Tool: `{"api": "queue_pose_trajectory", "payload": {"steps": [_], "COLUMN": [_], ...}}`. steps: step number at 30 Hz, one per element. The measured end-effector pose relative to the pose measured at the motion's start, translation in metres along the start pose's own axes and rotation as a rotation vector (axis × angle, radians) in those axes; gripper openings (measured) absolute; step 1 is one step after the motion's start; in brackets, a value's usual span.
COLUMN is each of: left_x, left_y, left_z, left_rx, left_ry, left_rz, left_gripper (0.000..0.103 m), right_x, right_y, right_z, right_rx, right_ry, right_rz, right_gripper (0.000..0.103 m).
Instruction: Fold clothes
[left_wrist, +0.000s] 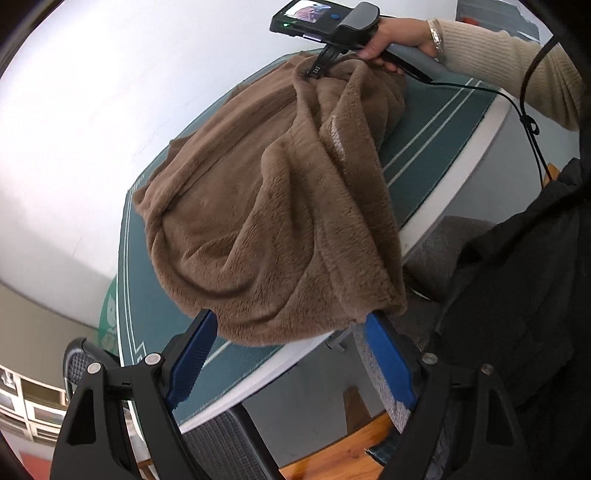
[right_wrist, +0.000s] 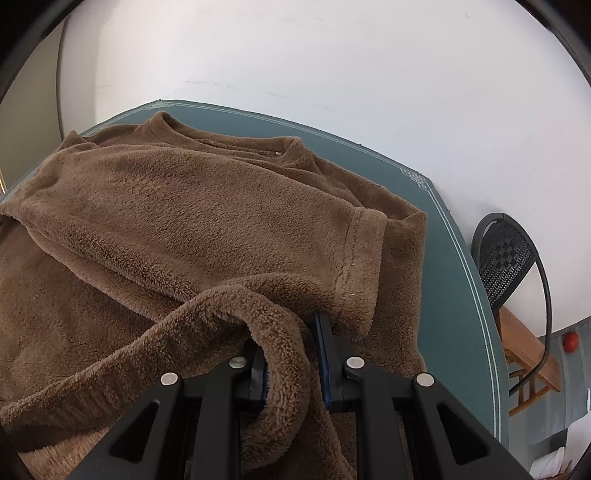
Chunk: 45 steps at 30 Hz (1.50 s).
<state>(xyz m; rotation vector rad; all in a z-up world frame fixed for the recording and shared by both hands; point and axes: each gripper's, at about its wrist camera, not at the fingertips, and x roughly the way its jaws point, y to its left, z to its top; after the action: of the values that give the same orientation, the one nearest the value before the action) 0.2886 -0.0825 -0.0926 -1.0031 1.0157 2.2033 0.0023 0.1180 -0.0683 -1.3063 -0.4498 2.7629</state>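
A brown fleece sweater (left_wrist: 258, 206) lies bunched on a teal mat (left_wrist: 436, 140). My left gripper (left_wrist: 290, 321) stands open at the near edge of the table, its blue pads either side of the sweater's hanging hem without pressing it. At the far end a hand (left_wrist: 399, 33) holds my right gripper (left_wrist: 317, 70), shut on the sweater's edge. In the right wrist view the right gripper (right_wrist: 291, 354) pinches a thick rolled hem of the sweater (right_wrist: 184, 206). The collar (right_wrist: 221, 142) lies at the far side and a cuffed sleeve (right_wrist: 362, 266) is folded across the body.
The mat (right_wrist: 454, 280) covers a white table (left_wrist: 491, 122) set against a white wall. A black mesh chair (right_wrist: 509, 258) and a wooden bench (right_wrist: 532, 354) stand past the table's right end. A grey chair (left_wrist: 221, 443) and the person's dark clothing (left_wrist: 517, 295) are close to the left gripper.
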Motion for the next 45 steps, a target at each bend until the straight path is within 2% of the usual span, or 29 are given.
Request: {"api": "queue_pose_trajectory", "payload": {"steps": [6, 7, 9, 11, 13, 14, 22, 36, 45], "left_x": [-0.003, -0.003, -0.002, -0.002, -0.001, 0.0, 0.003, 0.035, 0.055], "left_y": [0.013, 0.016, 0.022, 0.029, 0.036, 0.039, 0.072, 0.091, 0.115], "left_z": [0.01, 0.012, 0.017, 0.02, 0.025, 0.027, 0.038, 0.055, 0.054], "left_rx": [-0.097, -0.115, -0.159, -0.206, -0.248, -0.267, -0.41, -0.502, -0.621], "left_ry": [-0.009, -0.007, 0.001, 0.003, 0.005, 0.004, -0.043, -0.016, 0.008], "left_rz": [-0.034, -0.038, -0.058, -0.092, -0.113, -0.118, -0.138, -0.139, -0.155], "left_gripper": [0.085, 0.083, 0.072, 0.053, 0.04, 0.037, 0.03, 0.03, 0.025], "right_x": [0.0, 0.0, 0.0, 0.0, 0.001, 0.001, 0.0, 0.0, 0.0], "right_y": [0.0, 0.0, 0.001, 0.002, 0.002, 0.002, -0.001, -0.005, -0.012], "right_z": [-0.001, -0.001, -0.001, -0.001, -0.001, -0.001, -0.003, -0.002, -0.002], "right_rx": [0.001, 0.001, -0.002, -0.006, -0.008, -0.007, 0.0, 0.007, 0.029], "right_ry": [-0.005, -0.007, -0.009, -0.011, -0.012, -0.013, -0.017, -0.016, -0.01], "right_rz": [-0.002, -0.003, -0.005, -0.008, -0.008, -0.006, 0.004, 0.026, 0.062], "right_gripper": [0.019, 0.019, 0.019, 0.019, 0.019, 0.019, 0.019, 0.021, 0.021]}}
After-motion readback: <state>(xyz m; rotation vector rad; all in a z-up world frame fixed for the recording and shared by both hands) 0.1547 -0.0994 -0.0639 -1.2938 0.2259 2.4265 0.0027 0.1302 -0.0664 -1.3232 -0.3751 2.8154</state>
